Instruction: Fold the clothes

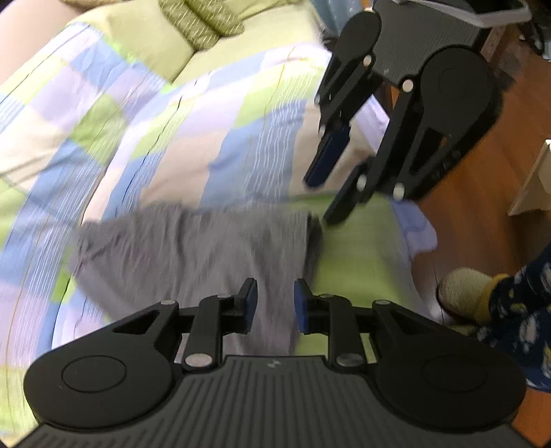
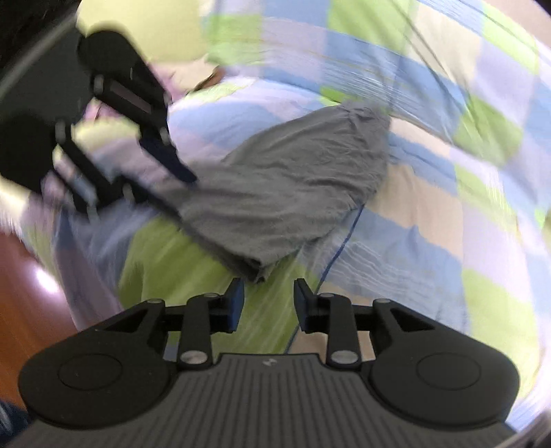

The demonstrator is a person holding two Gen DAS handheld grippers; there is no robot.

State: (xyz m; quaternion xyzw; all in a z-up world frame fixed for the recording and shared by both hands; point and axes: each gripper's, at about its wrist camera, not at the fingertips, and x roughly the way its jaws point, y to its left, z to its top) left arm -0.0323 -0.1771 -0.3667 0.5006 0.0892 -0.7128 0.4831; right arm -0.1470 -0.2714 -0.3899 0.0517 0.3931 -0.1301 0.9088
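A grey garment [image 1: 193, 255] lies folded on a checked quilt near the bed's edge; it also shows in the right wrist view [image 2: 292, 193]. My left gripper [image 1: 275, 305] is open and empty, just above the garment's near end. My right gripper [image 2: 268, 303] is open and empty, hovering over the green patch just short of the garment's corner. The right gripper shows in the left wrist view [image 1: 320, 196], open, above the garment's right edge. The left gripper shows blurred in the right wrist view [image 2: 137, 193] at the garment's left end.
The checked quilt [image 1: 172, 131] covers the bed, with green pillows [image 1: 193, 24] at the back. A wooden floor [image 1: 482, 213] lies right of the bed. The person's leg in dark patterned trousers [image 1: 520, 310] and a slipper [image 1: 465, 293] stand there.
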